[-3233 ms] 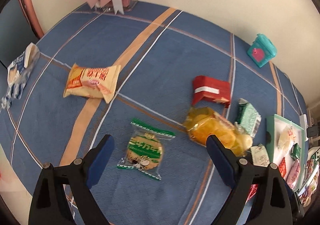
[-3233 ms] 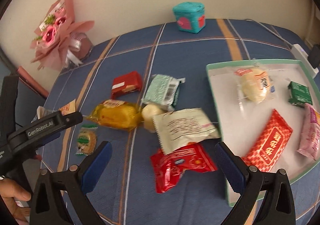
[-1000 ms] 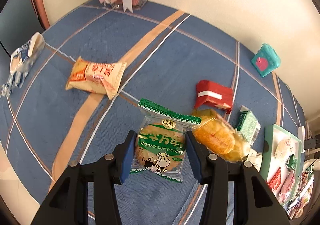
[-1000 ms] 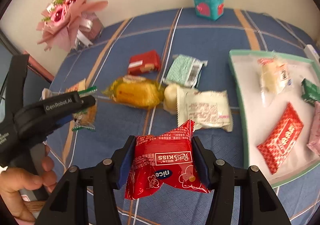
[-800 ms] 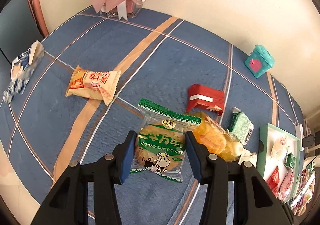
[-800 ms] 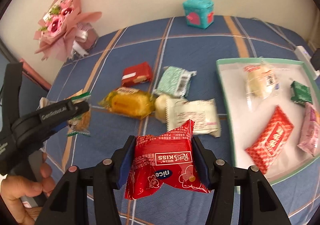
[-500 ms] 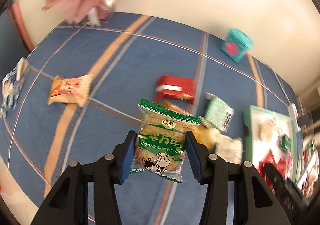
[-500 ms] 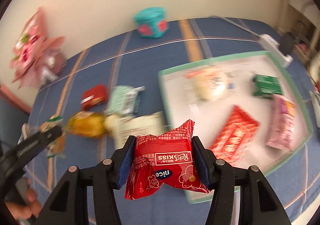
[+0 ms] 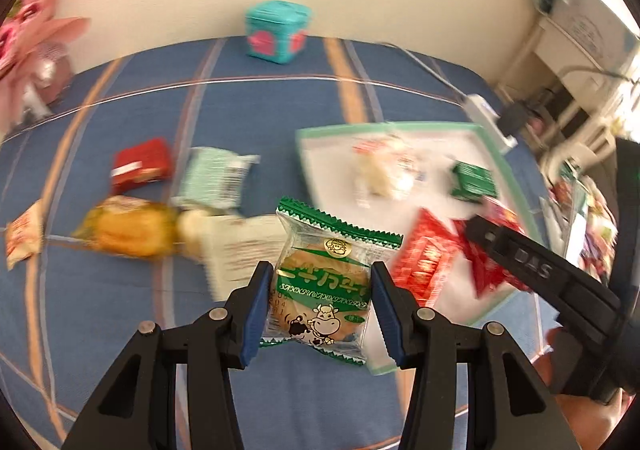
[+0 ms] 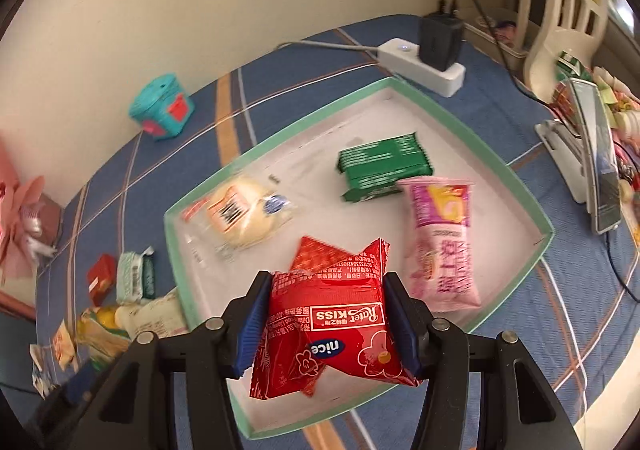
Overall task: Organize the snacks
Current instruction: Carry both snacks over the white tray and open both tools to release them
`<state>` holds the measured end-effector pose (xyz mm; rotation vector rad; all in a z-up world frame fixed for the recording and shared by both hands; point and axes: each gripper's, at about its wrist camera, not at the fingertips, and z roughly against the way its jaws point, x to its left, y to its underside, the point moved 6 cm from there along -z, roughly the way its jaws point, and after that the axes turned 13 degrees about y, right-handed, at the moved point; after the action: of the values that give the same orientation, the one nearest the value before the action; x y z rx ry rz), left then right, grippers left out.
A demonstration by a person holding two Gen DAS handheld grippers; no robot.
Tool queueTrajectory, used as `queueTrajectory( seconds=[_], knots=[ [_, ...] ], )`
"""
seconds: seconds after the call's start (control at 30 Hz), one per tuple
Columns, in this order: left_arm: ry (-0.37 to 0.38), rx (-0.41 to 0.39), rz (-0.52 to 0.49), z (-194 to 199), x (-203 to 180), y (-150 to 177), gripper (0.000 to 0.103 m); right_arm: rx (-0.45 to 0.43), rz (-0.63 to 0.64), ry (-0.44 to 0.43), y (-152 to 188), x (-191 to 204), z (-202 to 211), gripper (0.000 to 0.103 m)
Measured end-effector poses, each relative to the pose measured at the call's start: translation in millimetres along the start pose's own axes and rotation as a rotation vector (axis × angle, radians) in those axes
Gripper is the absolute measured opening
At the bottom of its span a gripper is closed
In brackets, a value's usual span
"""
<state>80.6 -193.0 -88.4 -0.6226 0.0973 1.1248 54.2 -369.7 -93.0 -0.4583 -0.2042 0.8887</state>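
Observation:
My left gripper (image 9: 320,302) is shut on a green and clear cookie packet (image 9: 326,282), held above the blue cloth near the near-left corner of the green-rimmed white tray (image 9: 316,134). My right gripper (image 10: 326,324) is shut on a red Rater Kiss packet (image 10: 332,326), held over the tray's (image 10: 472,126) near part. In the tray lie a bun packet (image 10: 240,216), a green packet (image 10: 380,166), a pink packet (image 10: 442,242) and a red flat packet (image 10: 320,254). The right gripper's arm (image 9: 544,274) shows in the left wrist view.
Loose snacks lie on the cloth left of the tray: a yellow packet (image 9: 128,228), a white packet (image 9: 240,246), a pale green packet (image 9: 214,178), a red packet (image 9: 140,166). A teal box (image 9: 278,30), a power strip (image 10: 420,66) and a phone stand (image 10: 596,154) stand around.
Both grippers closed on their packets, lifted them and swung right. The right one now hangs over the tray; the left one is at its edge.

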Motion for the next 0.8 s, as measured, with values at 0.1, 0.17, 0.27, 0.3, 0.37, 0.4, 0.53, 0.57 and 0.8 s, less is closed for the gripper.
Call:
queueTrajectory(
  seconds=[0.1, 0.17, 0.27, 0.3, 0.37, 0.4, 0.53, 0.57, 0.8],
  knots=[
    [0.017, 0.02, -0.065, -17.2, -22.0, -2.7, 0.051, -0.013, -0.015, -0.004, -7.1, -3.3, -2.7, 0.059],
    [0.041, 0.034, -0.075, -27.0, -29.3, -5.3, 0.051, -0.028, -0.018, -0.001, -9.5, -4.1, -1.4, 0.059],
    [0.063, 0.033, -0.102, -38.9, -40.3, -11.6, 0.051, -0.045, -0.021, -0.005, -16.2, -4.6, -3.6, 0.059],
    [0.058, 0.03, -0.119, -41.7, -42.1, -13.3, 0.051, -0.041, -0.021, -0.002, -16.8, -4.5, -5.4, 0.059],
    [0.052, 0.032, -0.138, -49.5, -45.7, -15.5, 0.051, -0.029, -0.026, -0.009, -17.6, -4.5, -10.4, 0.059],
    [0.053, 0.037, -0.138, -52.8, -46.5, -16.2, 0.051, -0.024, -0.028, -0.014, -18.6, -4.6, -13.3, 0.059],
    [0.058, 0.056, -0.131, -68.2, -43.2, -18.5, 0.051, -0.023, -0.035, -0.018, -23.4, -4.8, -22.7, 0.059],
    [0.056, 0.059, -0.129, -71.3, -42.3, -19.1, 0.051, -0.022, -0.034, -0.018, -24.4, -4.6, -25.2, 0.059],
    [0.074, 0.093, -0.084, -88.8, -32.5, -21.7, 0.051, -0.013, -0.018, -0.01, -29.3, 0.7, -40.3, 0.059]
  ],
)
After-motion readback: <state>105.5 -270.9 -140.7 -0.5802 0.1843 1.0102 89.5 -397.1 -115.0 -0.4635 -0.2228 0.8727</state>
